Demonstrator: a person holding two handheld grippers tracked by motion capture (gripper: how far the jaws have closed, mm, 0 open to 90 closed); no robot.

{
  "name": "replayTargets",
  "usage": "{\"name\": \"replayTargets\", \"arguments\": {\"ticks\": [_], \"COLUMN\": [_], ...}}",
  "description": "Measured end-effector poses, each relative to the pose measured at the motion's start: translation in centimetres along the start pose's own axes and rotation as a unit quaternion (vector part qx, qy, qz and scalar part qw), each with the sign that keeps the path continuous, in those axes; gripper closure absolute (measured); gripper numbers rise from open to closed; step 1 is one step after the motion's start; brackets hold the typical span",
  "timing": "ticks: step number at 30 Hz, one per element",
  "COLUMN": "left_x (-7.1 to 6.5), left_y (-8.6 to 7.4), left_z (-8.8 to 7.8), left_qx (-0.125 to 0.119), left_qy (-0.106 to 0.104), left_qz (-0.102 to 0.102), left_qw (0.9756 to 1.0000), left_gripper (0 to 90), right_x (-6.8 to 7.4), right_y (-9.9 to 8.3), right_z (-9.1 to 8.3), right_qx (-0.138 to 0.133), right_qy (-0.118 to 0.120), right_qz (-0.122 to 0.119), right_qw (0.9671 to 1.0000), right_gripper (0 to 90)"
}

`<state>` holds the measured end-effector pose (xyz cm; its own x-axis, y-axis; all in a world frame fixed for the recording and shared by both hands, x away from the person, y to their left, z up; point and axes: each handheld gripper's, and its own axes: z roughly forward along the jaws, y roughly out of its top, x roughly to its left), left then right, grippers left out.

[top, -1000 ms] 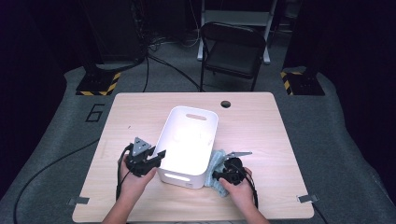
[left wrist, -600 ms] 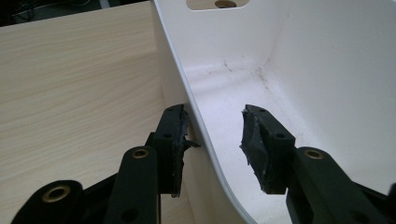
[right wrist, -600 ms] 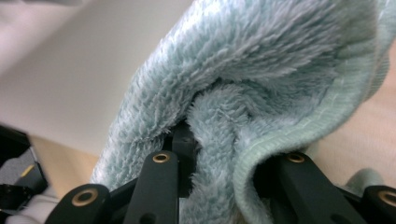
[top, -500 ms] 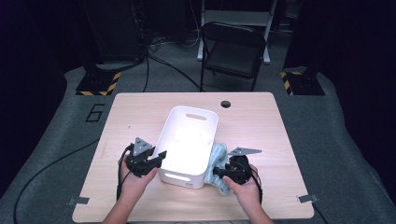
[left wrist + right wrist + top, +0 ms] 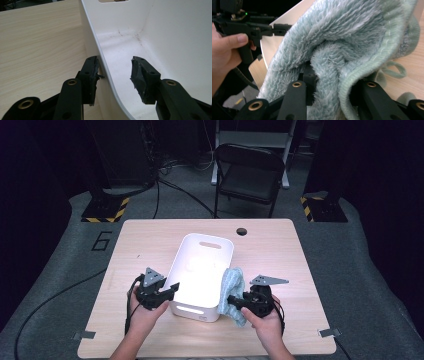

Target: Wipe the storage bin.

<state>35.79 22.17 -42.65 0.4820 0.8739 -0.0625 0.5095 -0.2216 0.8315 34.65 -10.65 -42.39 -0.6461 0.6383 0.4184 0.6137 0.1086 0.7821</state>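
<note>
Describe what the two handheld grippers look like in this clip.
Both the left gripper and the right gripper are black, each topped by a grey three-cornered plate and trailing a black cable. Their jaws are black bars with brass-coloured pivot rings and rough, worn dark pads. The forearms are bare, no sleeves in view.

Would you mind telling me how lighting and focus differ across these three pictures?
High view: the white bin glares under a bright light, its inside washed out, while the room behind is nearly black. Left gripper view: evenly lit and sharp, stains on the bin's floor clear. Right gripper view: the blue towel sits so close that its pile is soft, and the background is dark.
</note>
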Motion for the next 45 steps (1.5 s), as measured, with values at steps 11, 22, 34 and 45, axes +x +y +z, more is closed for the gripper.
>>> {"name": "replayTargets", "arguments": {"ticks": [11, 22, 34, 45], "left_x": [-0.1, -0.5, -0.3, -0.9], "left_y": [-0.5, -0.6, -0.1, 0.2], "left_z": [-0.6, -0.3, 0.4, 0.7], "left_qx": [-0.009, -0.013, -0.008, 0.002], "left_qy": [0.014, 0.023, 0.012, 0.009], "left_qz": [-0.024, -0.031, -0.040, -0.024], "left_qw": [0.9996, 0.9992, 0.9991, 0.9997], "left_gripper": [51.3, 43.3, 41.1, 40.4], "right_x": [-1.1, -2.6, -3.5, -4.3], "right_y": [0.3, -1.5, -4.6, -5.2], "right_z": [1.5, 3.9, 5.6, 4.9], "right_qx": [-0.030, 0.039, 0.106, 0.081], "right_qy": [-0.013, -0.041, -0.063, -0.050], "right_qz": [0.004, 0.020, 0.045, 0.098], "right_qw": [0.9994, 0.9982, 0.9914, 0.9906], "right_gripper": [68.9, 69.4, 67.4, 68.0]}}
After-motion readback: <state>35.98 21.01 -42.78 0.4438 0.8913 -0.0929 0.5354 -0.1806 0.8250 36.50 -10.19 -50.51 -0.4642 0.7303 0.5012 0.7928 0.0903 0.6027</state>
